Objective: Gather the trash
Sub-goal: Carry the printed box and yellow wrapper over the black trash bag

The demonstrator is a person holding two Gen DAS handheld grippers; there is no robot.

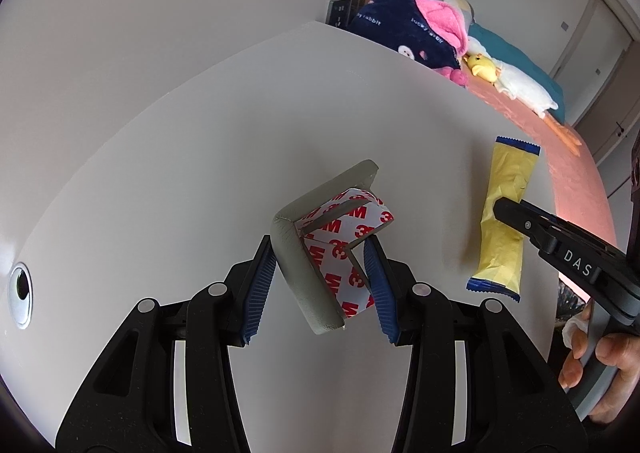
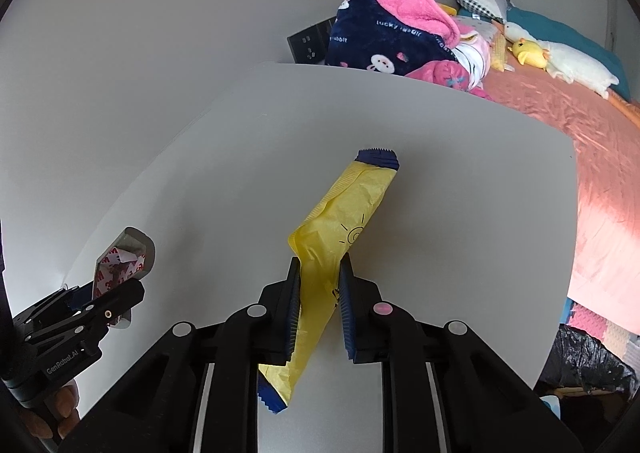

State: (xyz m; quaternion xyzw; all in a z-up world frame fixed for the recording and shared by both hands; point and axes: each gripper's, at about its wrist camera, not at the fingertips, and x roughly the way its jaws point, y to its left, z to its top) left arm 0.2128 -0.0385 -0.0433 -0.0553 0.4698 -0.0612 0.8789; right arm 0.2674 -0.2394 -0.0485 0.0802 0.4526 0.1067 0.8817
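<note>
A grey foam corner guard (image 1: 304,285) with red-and-white tape backing sits between the blue pads of my left gripper (image 1: 320,253), which is shut on it above the white table (image 1: 180,173). In the right wrist view the guard (image 2: 132,249) and the left gripper (image 2: 116,293) show at the lower left. My right gripper (image 2: 320,265) has a long yellow wrapper (image 2: 348,213) with dark blue ends across its jaws, which are closing and press on its crumpled middle. The left wrist view has the wrapper (image 1: 506,213) at the right, with one right fingertip (image 1: 504,211) on it.
A cable hole (image 1: 20,289) is at the table's left edge. Past the far edge is a bed with a pink cover (image 2: 580,141), a navy and pink blanket (image 2: 384,37) and plush toys (image 2: 528,53). A black bag (image 2: 588,357) stands beside the table at lower right.
</note>
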